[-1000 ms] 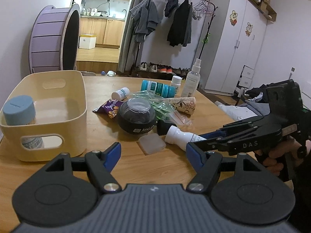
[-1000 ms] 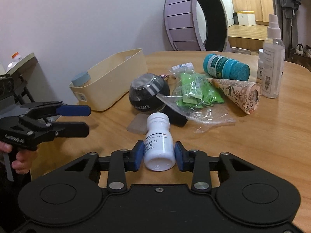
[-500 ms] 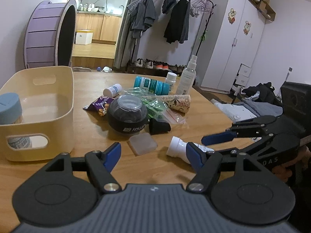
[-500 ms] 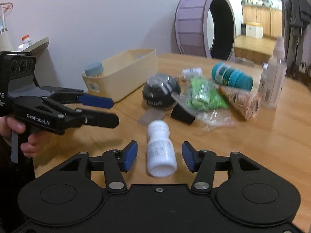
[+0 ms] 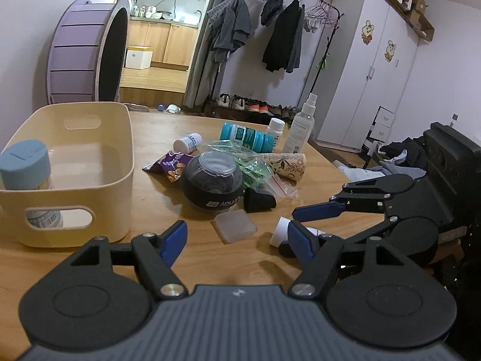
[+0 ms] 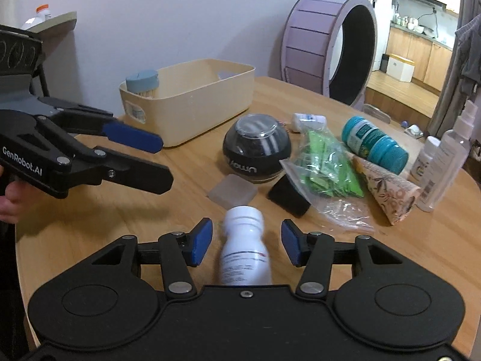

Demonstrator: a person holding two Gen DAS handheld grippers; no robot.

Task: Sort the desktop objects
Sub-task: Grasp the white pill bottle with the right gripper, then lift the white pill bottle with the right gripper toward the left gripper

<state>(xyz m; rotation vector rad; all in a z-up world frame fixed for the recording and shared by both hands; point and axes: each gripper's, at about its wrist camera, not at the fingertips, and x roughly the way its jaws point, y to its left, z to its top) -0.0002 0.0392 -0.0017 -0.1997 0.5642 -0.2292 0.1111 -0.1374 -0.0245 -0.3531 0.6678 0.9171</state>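
- White plastic pill bottle (image 6: 245, 248) lies on its side on the round wooden table (image 6: 390, 258), cap pointing away from us, between the blue-padded fingers of our right gripper (image 6: 246, 245); both pads stand clear of it, so that gripper is spread apart and grips nothing.
- From our left wrist view we see only the bottle's white cap end (image 5: 279, 231), partly hidden behind the right gripper's lower finger.
- Our left gripper (image 5: 237, 242) is also spread wide with nothing between its pads; it hovers over bare table, left of the bottle.
- Just beyond the bottle's cap sits a frosted square plastic case (image 6: 232, 192), and beyond that a black gyro ball with a clear dome (image 6: 257, 153).
- Ahead and to the right of the right gripper lie a clear bag of green packets (image 6: 326, 170), a teal cylindrical bottle (image 6: 374, 143), a floral paper cone (image 6: 387, 189) and an upright clear spray bottle (image 6: 445, 162).
- Ahead and left stands a cream plastic bin (image 6: 192, 96), with a blue-lidded jar (image 6: 142, 81) in its near corner.
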